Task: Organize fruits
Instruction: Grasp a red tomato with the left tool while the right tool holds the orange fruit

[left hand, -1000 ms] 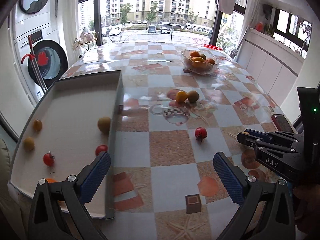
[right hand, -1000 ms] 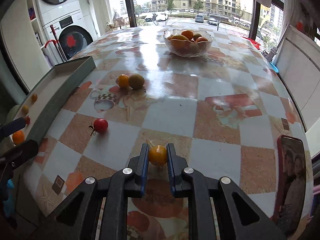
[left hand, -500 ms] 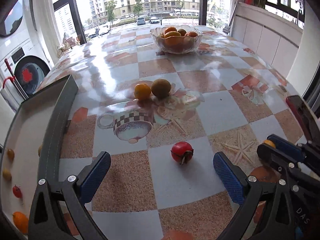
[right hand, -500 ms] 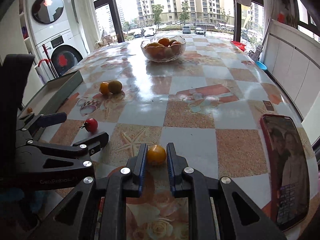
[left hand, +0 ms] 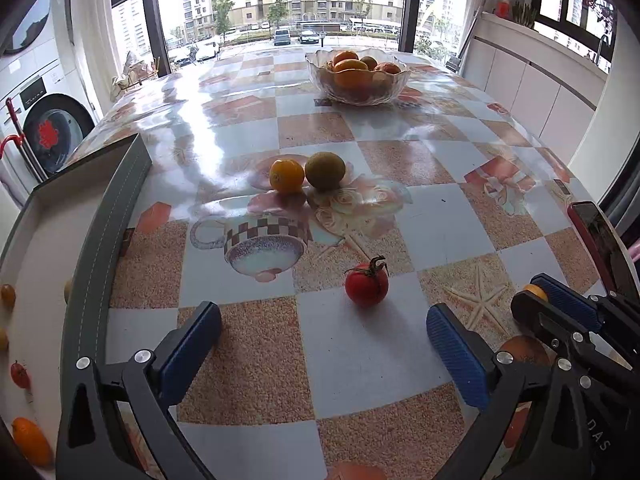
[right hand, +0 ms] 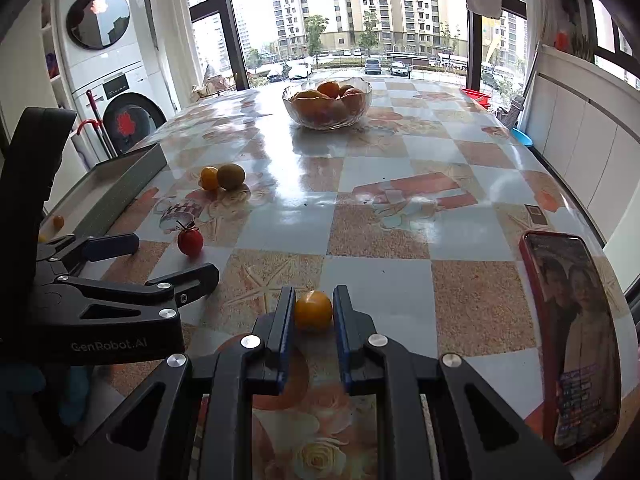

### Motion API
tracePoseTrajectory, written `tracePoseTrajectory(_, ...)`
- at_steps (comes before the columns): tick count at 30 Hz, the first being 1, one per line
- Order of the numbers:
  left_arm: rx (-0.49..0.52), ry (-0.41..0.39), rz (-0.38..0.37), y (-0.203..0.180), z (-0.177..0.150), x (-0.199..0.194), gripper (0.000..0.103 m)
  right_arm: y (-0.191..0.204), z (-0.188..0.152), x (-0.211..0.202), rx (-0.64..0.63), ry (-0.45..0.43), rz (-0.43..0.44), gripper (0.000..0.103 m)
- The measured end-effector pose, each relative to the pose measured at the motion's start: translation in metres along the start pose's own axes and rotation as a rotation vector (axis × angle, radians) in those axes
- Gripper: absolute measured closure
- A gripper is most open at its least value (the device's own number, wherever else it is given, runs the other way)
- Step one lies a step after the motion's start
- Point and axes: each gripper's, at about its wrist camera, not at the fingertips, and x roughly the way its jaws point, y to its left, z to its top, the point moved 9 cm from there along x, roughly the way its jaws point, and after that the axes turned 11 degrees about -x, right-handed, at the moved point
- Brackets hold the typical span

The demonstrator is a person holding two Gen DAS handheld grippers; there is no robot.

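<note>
Counter (left hand: 360, 364) fills both views, checkered cloth. Grey tray (left hand: 100, 280) runs down the left edge of the left wrist view, with several small fruits on its floor at far left. Glass bowl (left hand: 357, 76) of oranges sits upper centre, far end of the counter. Red phone (right hand: 572, 340) lies flat at right of the right wrist view.

My left gripper (left hand: 322, 348) is pitched down over the counter, jaws wide apart, nothing between them. The red tomato (left hand: 367, 283) sits on the counter just ahead of them, slightly right of centre. An orange fruit (left hand: 286, 176) and a green one (left hand: 325, 170) touch each other mid-frame.

My right gripper (right hand: 313, 316), also angled down, is clamped on a small yellow-orange fruit (right hand: 313, 311), low over the counter, bottom centre.
</note>
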Motion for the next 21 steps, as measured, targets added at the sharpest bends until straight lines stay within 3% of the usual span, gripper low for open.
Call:
tracePoseTrajectory(14,0.024,0.029,0.032,-0.005,0.008,0.003,0.003,0.000,0.002,0.001,0.012,-0.005,0.015,0.084)
tracePoseTrajectory(15,0.034,0.025,0.031,-0.007,0.010,0.003,0.007,0.000,0.002,0.001,0.014,-0.005,0.016,0.084)
tracePoseTrajectory(17,0.029,0.034,-0.001,-0.013,0.012,0.002,0.031,0.000,0.002,0.001,0.017,-0.006,0.019,0.084)
tracePoseTrajectory(18,0.023,0.038,-0.015,-0.015,0.013,0.001,0.038,0.000,0.002,0.001,0.019,-0.007,0.021,0.084)
tracePoseTrajectory(20,0.033,0.033,-0.022,-0.018,0.014,-0.001,0.068,0.000,0.002,0.002,0.018,-0.007,0.020,0.084)
tracePoseTrajectory(21,0.037,0.034,-0.020,-0.019,0.015,-0.002,0.075,0.001,0.003,0.002,0.018,-0.007,0.020,0.084)
